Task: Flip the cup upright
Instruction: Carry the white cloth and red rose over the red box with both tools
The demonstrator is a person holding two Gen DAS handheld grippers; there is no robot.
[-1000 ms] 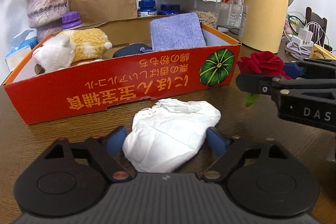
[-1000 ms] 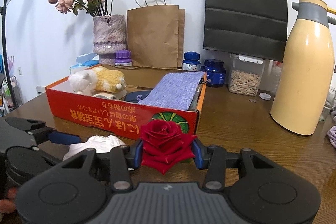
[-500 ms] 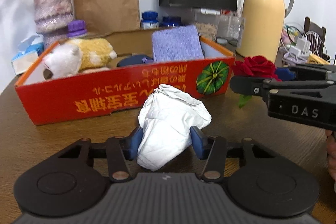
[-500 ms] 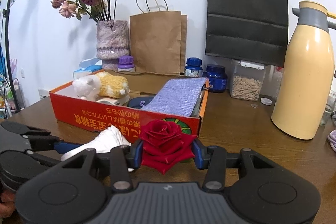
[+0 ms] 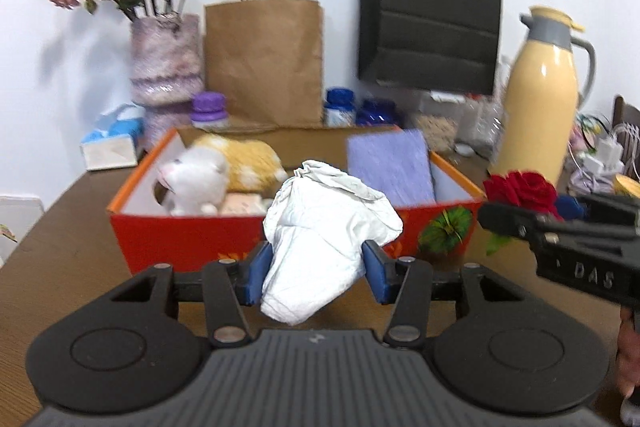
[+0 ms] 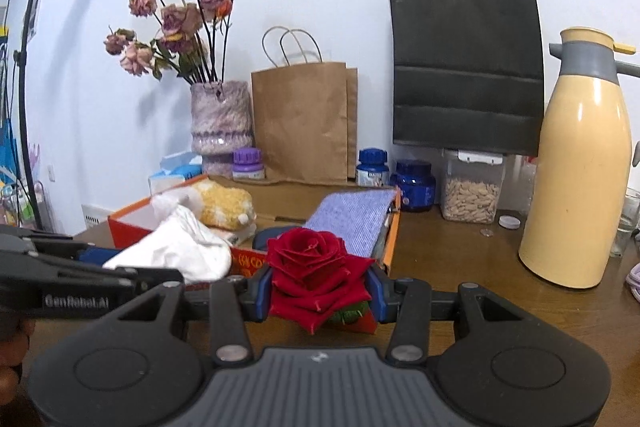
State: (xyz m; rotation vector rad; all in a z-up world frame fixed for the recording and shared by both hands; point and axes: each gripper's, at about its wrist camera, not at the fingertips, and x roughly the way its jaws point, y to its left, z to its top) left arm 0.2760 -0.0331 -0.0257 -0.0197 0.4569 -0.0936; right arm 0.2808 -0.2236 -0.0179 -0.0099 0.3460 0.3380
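Now a crumpled white paper cup (image 5: 326, 247) is clamped between the blue pads (image 5: 256, 277) of the left gripper (image 5: 316, 277) and is held up off the brown table (image 5: 60, 259). The jaws are pressed on both sides of the cup, which is squashed and tilted, with its twisted end pointed up and away. Which end is the mouth cannot be told. Just behind the cup, an orange box (image 5: 192, 239) is seen on the table. A white and yellow plush toy (image 5: 208, 179) is lain in the left part of the box, and a purple cloth (image 5: 390, 167) is leaned in the right part. A red rose (image 6: 316, 273) is clamped between the jaws of the right gripper (image 6: 318, 293), which is held to the right of the cup and near it, but apart from it. Far back by the wall, a vase of dried flowers (image 6: 220, 123) is stood on the left, a brown paper bag (image 6: 302, 119) in the middle, and a black bag (image 6: 466, 59) is hung further right. A tall yellow jug (image 6: 576, 187) is stood on the far right of the table.
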